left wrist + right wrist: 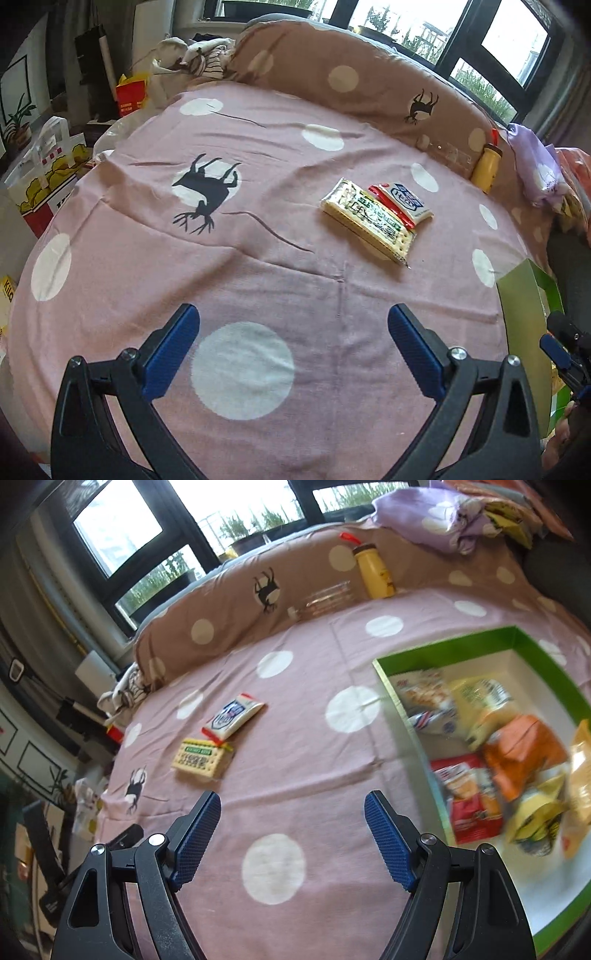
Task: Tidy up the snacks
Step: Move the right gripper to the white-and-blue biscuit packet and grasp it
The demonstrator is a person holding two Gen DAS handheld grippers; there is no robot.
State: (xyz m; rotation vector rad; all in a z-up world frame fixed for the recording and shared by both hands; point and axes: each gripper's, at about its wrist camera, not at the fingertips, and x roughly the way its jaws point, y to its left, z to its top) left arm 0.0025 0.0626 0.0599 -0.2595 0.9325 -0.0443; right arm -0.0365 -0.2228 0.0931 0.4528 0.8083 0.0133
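On the pink polka-dot bedsheet [258, 280] two snack packets lie loose: a yellow cracker pack [365, 218] with green print and a white sachet [408, 201] with a blue shield logo, its edge overlapping the crackers. Both sit ahead and to the right of the left gripper [293, 354], well apart from its blue pads, whose jaws are spread wide and hold nothing. From the right wrist view the same packets lie ahead and left of the right gripper [291, 840], likewise gaping and empty. Just to its right stands a green box [443, 646] holding several blurred snack bags. A yellow bottle [373, 572] leans against the brown pillow [221, 602].
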